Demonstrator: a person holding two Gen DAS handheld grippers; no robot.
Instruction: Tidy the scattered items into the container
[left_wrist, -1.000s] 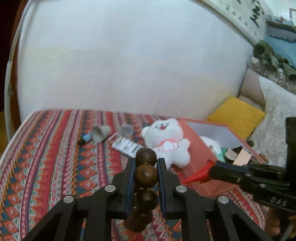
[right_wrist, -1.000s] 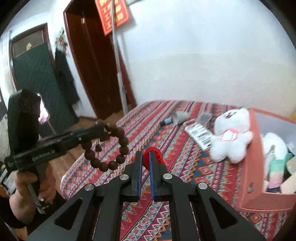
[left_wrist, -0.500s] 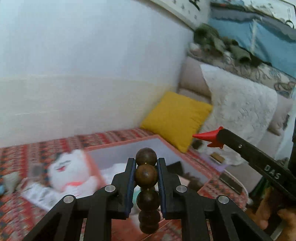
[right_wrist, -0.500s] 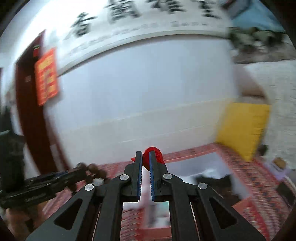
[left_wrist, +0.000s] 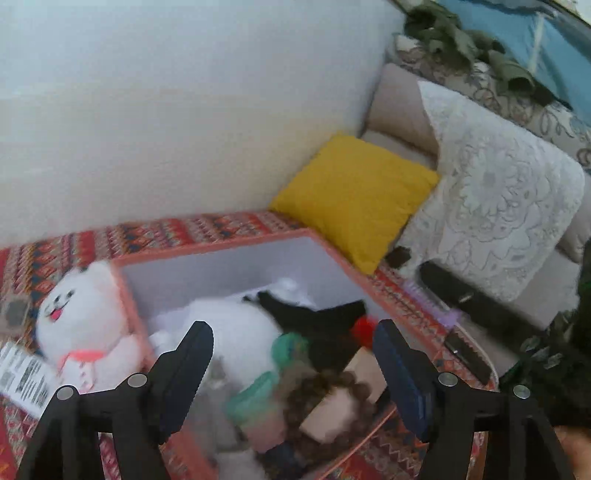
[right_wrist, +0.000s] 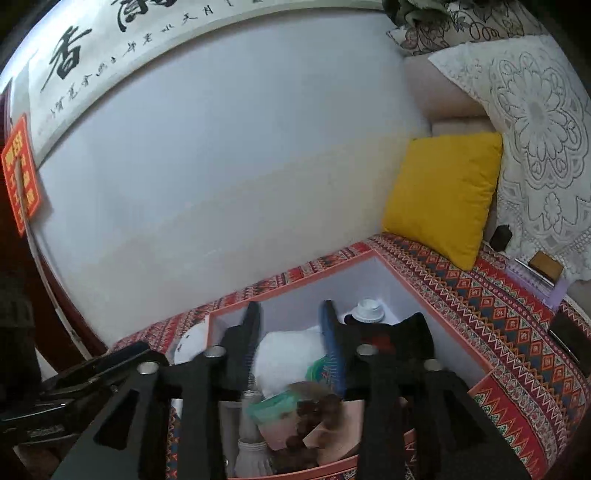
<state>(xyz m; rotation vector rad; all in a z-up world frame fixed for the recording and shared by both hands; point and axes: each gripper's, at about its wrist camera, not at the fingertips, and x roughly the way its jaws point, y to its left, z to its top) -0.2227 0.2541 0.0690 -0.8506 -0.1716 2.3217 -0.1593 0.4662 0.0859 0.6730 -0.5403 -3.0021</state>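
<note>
Orange box (right_wrist: 480, 360), white inside; brown beads (left_wrist: 332, 384); yellow cushion (left_wrist: 354, 192); red zigzag-patterned cloth (right_wrist: 498, 306).

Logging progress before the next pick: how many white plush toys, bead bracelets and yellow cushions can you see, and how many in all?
White plush toys: 2, inside plush and outside plush beside the box
Bead bracelet: 1, in the box
Yellow cushion: 1
Total: 4

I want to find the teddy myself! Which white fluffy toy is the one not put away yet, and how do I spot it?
Find the orange box on the red patterned blanket, near the yellow cushion. The white plush toy leans against the box's outer wall, away from the cushion. Unlike the white fluffy thing inside the box, it shows a smiling face and a pink collar.
</note>
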